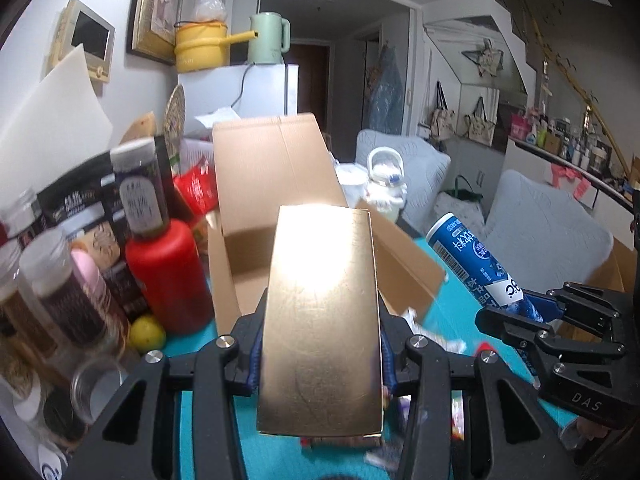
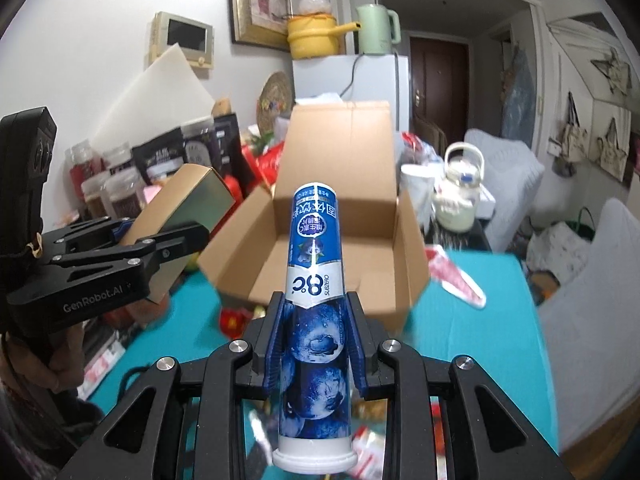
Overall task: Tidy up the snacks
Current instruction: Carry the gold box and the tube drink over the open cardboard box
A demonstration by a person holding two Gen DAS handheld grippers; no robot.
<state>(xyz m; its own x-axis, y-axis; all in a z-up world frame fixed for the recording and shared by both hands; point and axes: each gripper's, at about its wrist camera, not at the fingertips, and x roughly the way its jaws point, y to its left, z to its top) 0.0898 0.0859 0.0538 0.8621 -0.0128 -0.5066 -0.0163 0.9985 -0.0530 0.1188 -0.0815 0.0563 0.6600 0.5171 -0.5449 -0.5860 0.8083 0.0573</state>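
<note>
Left gripper jaws clamped a gold box; right gripper jaws clamped a blue tube. Both pointed lengthwise toward the open carton, whose empty inside only the right view showed.

A table with a teal cloth carries an open cardboard box, its flaps up. Left of the box stand a red bottle, several clear jars and dark pouches, with a yellow fruit just beside the bottle. Small snack packets lie loose on the cloth around the box.

Gold box, blue tube, both aloft
</note>
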